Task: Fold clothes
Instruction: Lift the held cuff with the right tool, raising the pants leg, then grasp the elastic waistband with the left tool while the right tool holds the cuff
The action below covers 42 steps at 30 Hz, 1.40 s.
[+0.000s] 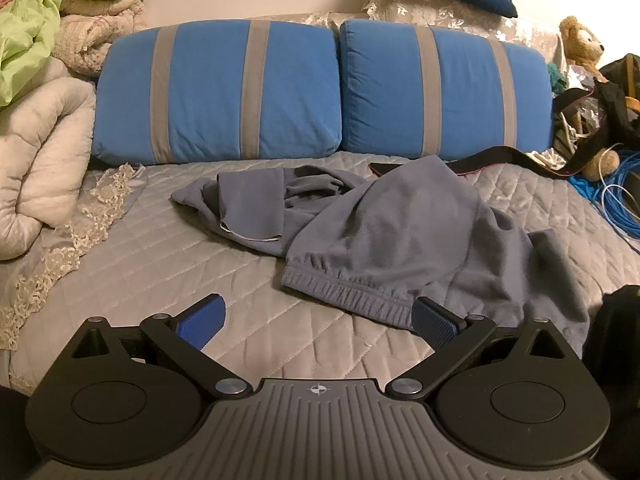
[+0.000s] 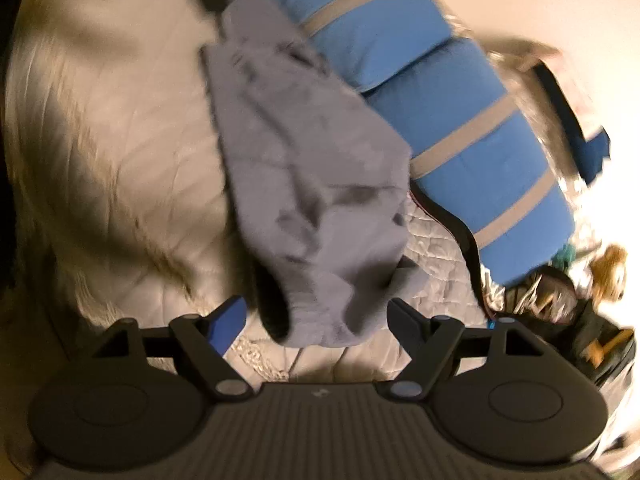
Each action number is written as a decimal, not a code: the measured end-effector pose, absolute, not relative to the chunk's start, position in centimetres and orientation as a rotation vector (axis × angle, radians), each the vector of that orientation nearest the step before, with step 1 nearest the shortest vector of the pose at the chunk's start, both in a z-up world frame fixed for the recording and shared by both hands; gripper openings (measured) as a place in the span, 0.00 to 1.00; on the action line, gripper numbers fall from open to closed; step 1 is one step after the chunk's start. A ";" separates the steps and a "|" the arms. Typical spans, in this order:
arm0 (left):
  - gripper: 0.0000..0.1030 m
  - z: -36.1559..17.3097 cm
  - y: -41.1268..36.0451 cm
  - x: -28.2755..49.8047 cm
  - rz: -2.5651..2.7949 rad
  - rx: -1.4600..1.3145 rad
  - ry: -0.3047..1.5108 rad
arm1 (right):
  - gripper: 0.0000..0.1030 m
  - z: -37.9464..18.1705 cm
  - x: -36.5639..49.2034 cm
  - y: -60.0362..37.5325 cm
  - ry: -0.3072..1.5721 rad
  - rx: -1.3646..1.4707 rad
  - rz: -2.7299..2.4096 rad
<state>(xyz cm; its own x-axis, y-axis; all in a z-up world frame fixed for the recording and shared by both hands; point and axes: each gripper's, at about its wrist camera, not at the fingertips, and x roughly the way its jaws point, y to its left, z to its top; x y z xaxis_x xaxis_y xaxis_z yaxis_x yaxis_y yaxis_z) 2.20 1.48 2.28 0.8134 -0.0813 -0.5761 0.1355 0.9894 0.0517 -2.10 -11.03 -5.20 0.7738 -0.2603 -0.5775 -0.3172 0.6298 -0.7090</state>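
Grey-blue sweatpants lie crumpled on the grey quilted bed, waistband towards me. My left gripper is open and empty, just short of the waistband; its right pad touches or nearly touches the band's edge. In the blurred, tilted right wrist view the same sweatpants run away from me, with one end bunched between the fingers of my right gripper. That gripper is open; I cannot tell whether it touches the cloth.
Two blue pillows with grey stripes stand along the wall behind the pants. Rolled quilts and a green cloth pile at left. A black strap, blue cables, bags and a teddy bear clutter the right.
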 end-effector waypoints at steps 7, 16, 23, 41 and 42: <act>0.98 2.1 1.9 3.4 -0.156 0.141 0.609 | 0.79 -9.8 -0.9 -9.8 0.707 -1.130 -0.011; 0.98 1.5 1.9 5.4 -0.278 0.271 0.597 | 0.29 -9.9 -0.3 -10.6 0.665 -1.172 -0.015; 0.98 -0.5 0.7 6.3 -0.350 0.496 0.564 | 0.10 -7.1 -0.3 -12.1 0.627 -1.045 0.038; 0.97 -7.2 -1.8 8.4 -0.388 1.143 0.382 | 0.66 -5.7 -1.0 -13.1 0.730 -0.765 0.061; 0.97 -7.5 -1.8 8.6 -0.381 1.170 0.368 | 0.66 -5.8 -1.1 -13.2 0.736 -0.752 0.052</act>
<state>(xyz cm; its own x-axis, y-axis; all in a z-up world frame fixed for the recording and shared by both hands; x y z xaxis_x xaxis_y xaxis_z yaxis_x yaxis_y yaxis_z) 8.59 -1.80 -7.51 0.8778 -0.0971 -0.4691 0.4722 0.3413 0.8128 -1.05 -13.17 -5.77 0.7522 -0.2085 -0.6251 -0.2952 0.7415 -0.6025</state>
